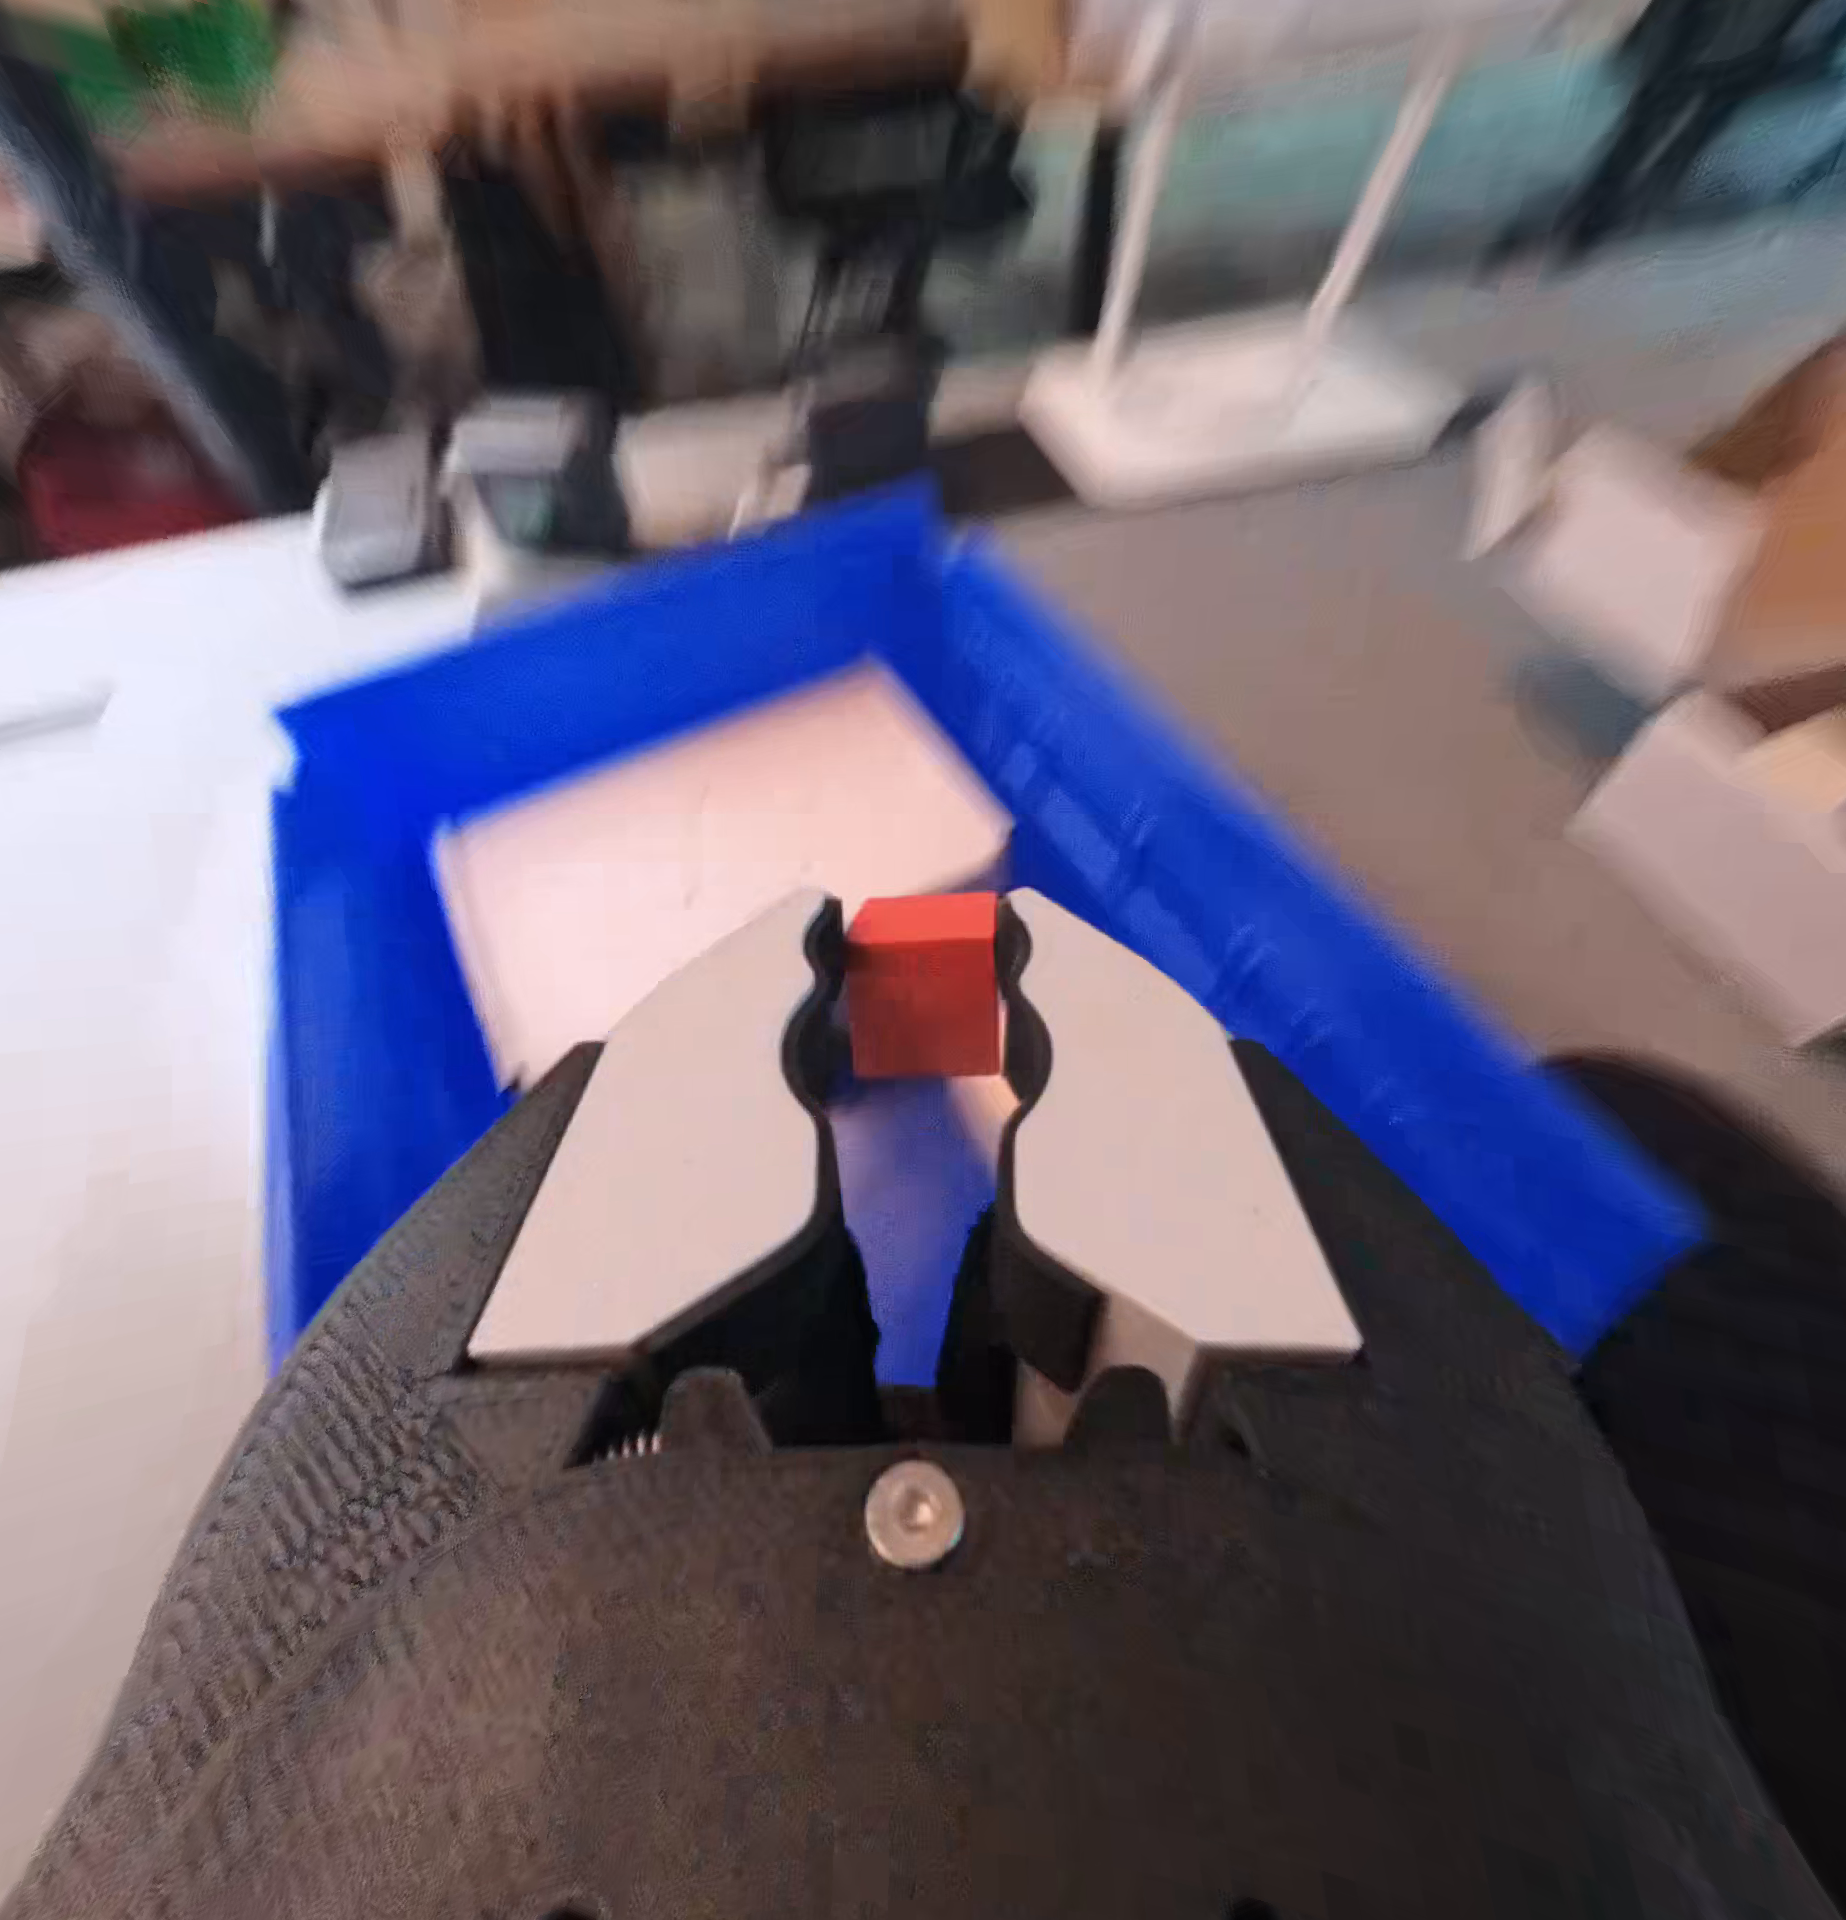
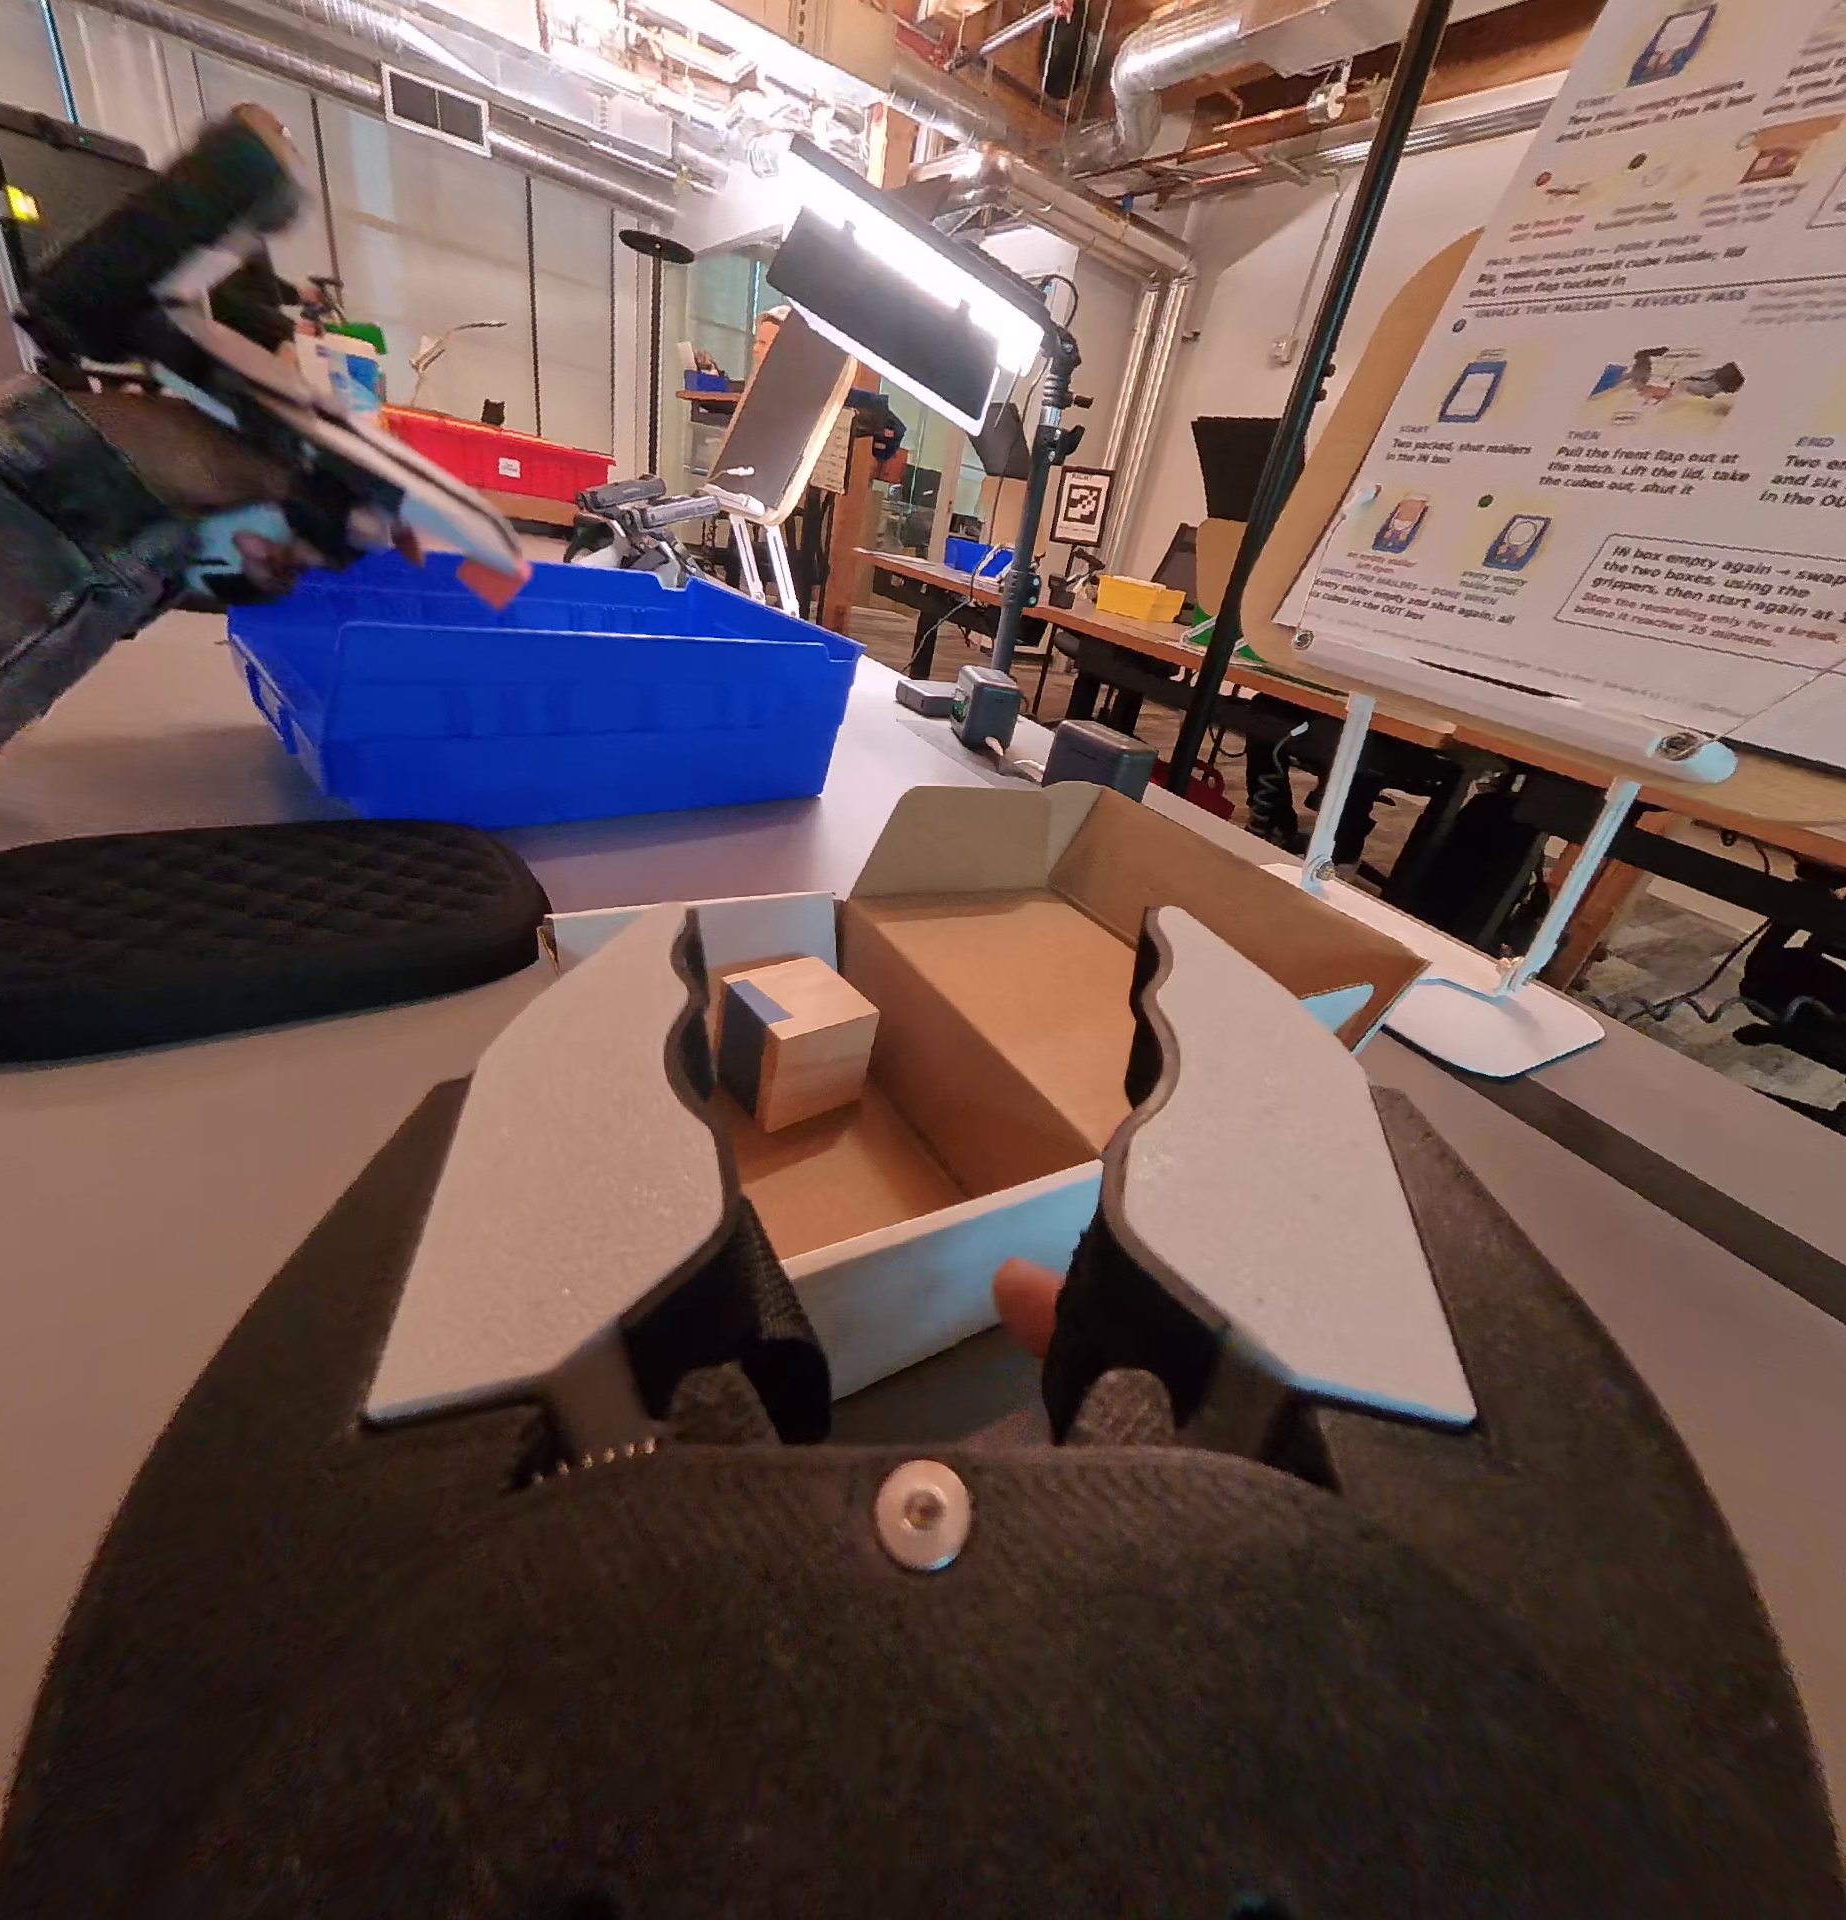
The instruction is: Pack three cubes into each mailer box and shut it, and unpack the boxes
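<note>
Between the fingertips of the left gripper (image 1: 924, 982) sits a small red cube (image 1: 924, 987), pinched from both sides with the jaws drawn narrow around it. Directly beyond and below the cube lies the blue bin (image 1: 1158, 831), its long axis running away from the gripper toward the far table edge; a pale flat shape rests on the bin floor, too blurred to identify. Seen from the right wrist view, the left gripper (image 2: 483, 566) hangs over the near rim of the blue bin (image 2: 545, 707), tips angled down into it. Whether the cube is going into the bin or coming out of it cannot be told; the bin is open-topped with free room above its walls. To the right of the bin, and nearer the person, stands the open mailer box (image 2: 960, 1101), its lid flap raised at the far end. The right gripper (image 2: 908, 1060) is held wide, jaws empty, straddling the box's near wall. Inside the box, against the left wall, rests a wooden cube (image 2: 810, 1039) with a blue face, and the rest of the cavity is clear. A black padded mat (image 2: 233, 925) lies between bin and box, left of the box.
</note>
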Available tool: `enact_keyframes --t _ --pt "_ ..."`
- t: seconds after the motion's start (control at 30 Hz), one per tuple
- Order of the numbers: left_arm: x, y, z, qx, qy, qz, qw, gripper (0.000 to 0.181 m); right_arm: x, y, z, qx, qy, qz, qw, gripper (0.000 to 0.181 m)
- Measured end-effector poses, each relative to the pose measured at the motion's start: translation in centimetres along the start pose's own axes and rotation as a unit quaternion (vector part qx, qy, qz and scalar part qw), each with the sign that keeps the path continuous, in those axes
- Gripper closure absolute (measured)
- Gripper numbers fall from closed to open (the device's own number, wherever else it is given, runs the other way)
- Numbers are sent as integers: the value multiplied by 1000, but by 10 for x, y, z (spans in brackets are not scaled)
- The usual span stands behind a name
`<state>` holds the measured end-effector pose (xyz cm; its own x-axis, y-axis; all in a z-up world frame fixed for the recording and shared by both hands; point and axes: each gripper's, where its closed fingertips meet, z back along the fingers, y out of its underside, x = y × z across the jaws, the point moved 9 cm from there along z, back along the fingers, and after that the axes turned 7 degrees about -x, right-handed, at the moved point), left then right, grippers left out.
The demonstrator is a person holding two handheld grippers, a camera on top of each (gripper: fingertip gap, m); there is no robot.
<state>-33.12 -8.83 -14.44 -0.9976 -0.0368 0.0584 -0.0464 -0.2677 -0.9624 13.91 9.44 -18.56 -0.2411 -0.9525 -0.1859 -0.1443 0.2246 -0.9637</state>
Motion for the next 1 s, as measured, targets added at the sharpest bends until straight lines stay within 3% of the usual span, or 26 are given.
enact_keyframes --t 0.07,0.13,0.23,0.3,0.4,0.53,0.63,0.77,1.0 --pt "-14 -24 5 -155 58 41 985 153 2 0 0 1 -4 11 1000 102" --pt "-32 -44 7 -282 142 119 942 153 5 -1 -1 2 -10 31 999 101" --pt "-67 -62 -1 -350 272 249 861 154 11 -4 -2 3 -21 79 997 100" --pt "-99 -66 -14 -330 353 293 825 153 16 -5 -3 2 -29 115 993 99" --pt "-152 -63 -40 -264 435 338 792 153 23 -9 -4 -8 -43 167 985 99" --pt "-214 -42 -74 -137 505 370 767 153 32 -16 -2 -45 -59 202 977 101" --pt "-248 -27 -80 -52 557 361 746 153 39 -21 -1 -80 -76 213 971 111" --pt "-267 -22 -77 -32 571 312 758 153 54 -25 -4 -110 -114 228 961 120" --pt "-279 -18 -75 -8 599 309 739 153 71 -23 -13 -113 -139 258 949 136"
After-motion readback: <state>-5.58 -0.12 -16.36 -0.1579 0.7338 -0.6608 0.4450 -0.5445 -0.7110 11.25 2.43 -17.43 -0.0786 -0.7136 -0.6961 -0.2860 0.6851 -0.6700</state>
